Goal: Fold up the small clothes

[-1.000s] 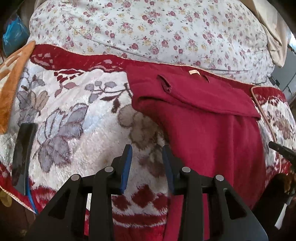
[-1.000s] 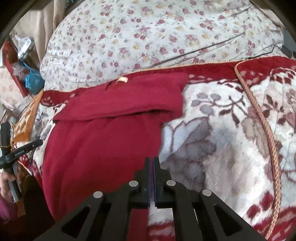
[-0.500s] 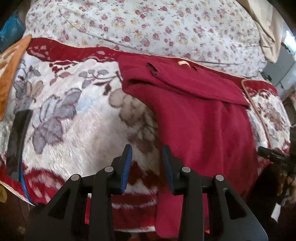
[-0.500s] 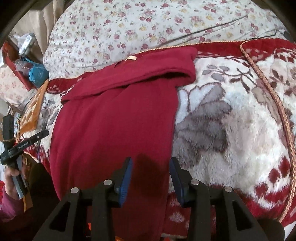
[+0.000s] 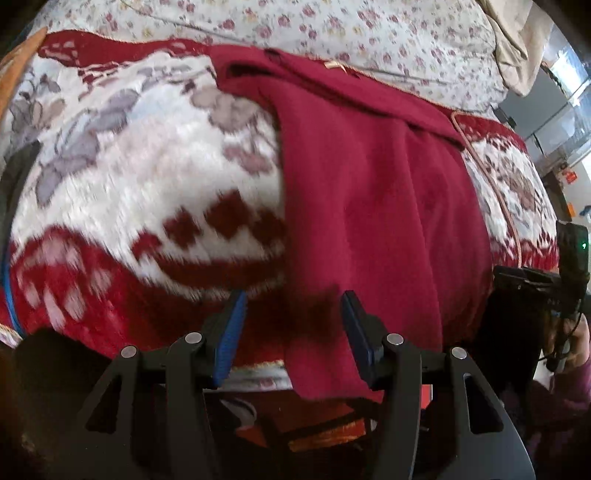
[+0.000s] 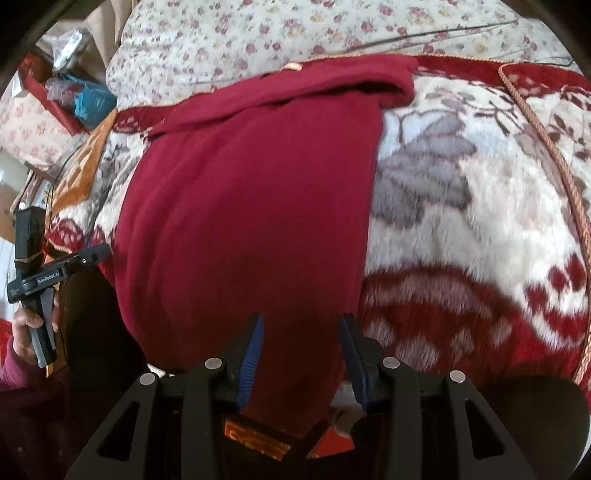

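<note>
A dark red garment lies lengthwise on a plush flowered blanket, its far end folded over with a small tag, its near end hanging over the bed's front edge. My left gripper is open, its jaws straddling the garment's left hem edge near the bed edge. In the right wrist view the same garment fills the middle. My right gripper is open with its jaws on either side of the garment's right hem part.
A floral quilt is bunched behind the blanket. A dark phone-like object lies at the blanket's left. Clutter and a blue bag sit left of the bed. Boxes lie below the bed edge.
Both grippers have moved down and back to the garment's near hem at the bed edge. The right gripper went from shut to open; the left opened wider.
</note>
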